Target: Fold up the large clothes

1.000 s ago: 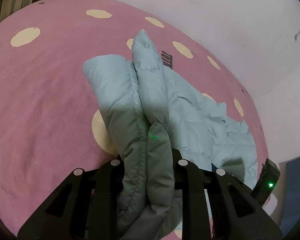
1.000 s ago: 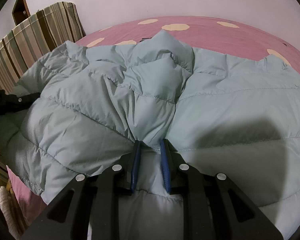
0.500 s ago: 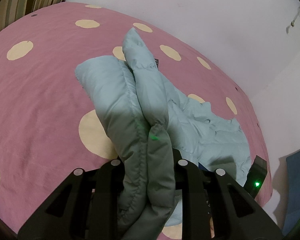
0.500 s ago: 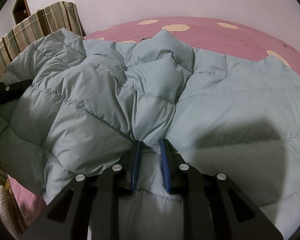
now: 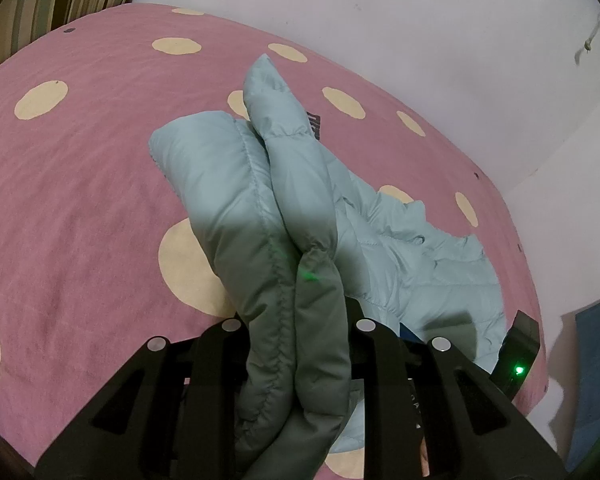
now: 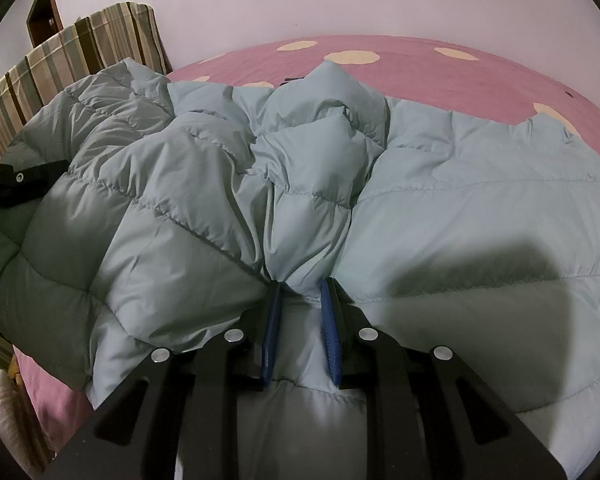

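Both grippers clamped on the pale blue puffer jacket (image 6: 440,216), jaws nearly together with thick padded cloth squeezed between. Left gripper (image 5: 296,320) pinching a doubled roll of quilted edge, lifted clear of the bed and sticking up past the fingers. Right gripper (image 6: 300,292) biting a bunched tuck of fabric between its blue pads (image 6: 270,320), down low against the jacket body. Jacket itself sprawled across the pink bedspread (image 5: 80,200) with cream dots, most of it lying flat, the left-hand portion raised and heaped over itself. Risks from here, as a judgement: slick shell and springy filling, so a sharp pull likely to let the roll slide out of the left jaws; bulk heaped unevenly, so a fold carried over now apt to land crooked or trap a lump underneath; two grips pulling apart too hard could drag the whole garment across the bed rather than fold it; jacket edge near the bed's side, so some chance of it slumping off. Soft, slightly wrinkled bedspread, nothing firm to crease against. Plain white wall (image 5: 420,40) behind, striped cushion or headboard (image 6: 80,48) at one end, something blue (image 5: 596,360) low by the far wall, too unclear to name.
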Tool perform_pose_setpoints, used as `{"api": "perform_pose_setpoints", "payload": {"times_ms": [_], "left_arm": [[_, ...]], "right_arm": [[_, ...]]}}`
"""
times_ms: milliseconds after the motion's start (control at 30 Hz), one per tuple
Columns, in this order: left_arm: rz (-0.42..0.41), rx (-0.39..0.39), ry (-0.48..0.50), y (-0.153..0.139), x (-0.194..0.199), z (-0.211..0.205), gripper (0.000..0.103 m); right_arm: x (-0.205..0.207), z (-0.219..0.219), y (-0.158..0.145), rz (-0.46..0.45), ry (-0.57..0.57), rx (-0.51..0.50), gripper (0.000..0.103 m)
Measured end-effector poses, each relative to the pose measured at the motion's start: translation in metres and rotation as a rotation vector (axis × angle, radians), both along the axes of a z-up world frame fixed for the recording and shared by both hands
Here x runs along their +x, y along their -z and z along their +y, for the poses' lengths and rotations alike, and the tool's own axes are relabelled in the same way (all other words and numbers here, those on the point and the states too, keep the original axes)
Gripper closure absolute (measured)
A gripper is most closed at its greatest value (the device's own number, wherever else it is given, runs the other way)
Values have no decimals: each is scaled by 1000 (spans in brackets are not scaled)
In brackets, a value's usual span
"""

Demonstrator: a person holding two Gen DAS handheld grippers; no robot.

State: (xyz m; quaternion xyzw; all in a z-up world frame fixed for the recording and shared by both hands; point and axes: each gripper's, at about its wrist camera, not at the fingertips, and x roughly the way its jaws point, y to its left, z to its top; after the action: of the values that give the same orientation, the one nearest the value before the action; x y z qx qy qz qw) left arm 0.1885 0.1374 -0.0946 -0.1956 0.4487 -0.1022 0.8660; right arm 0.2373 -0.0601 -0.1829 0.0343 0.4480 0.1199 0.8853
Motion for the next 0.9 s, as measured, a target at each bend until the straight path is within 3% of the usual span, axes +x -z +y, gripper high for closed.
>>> {"api": "perform_pose_setpoints", "payload": {"times_ms": [600,733,900], "left_arm": [[-1,62,-2,6,0,-2,83],[19,15,-23,11,0,8,84],[4,24,-10,3,-4,2,84]], "right_arm": [[-1,-1,-1,-12,-5,-11,83],[-2,-2,-1,-14,-7,-11,83],[-2,1,-1,-22,-6,-30,83]]}}
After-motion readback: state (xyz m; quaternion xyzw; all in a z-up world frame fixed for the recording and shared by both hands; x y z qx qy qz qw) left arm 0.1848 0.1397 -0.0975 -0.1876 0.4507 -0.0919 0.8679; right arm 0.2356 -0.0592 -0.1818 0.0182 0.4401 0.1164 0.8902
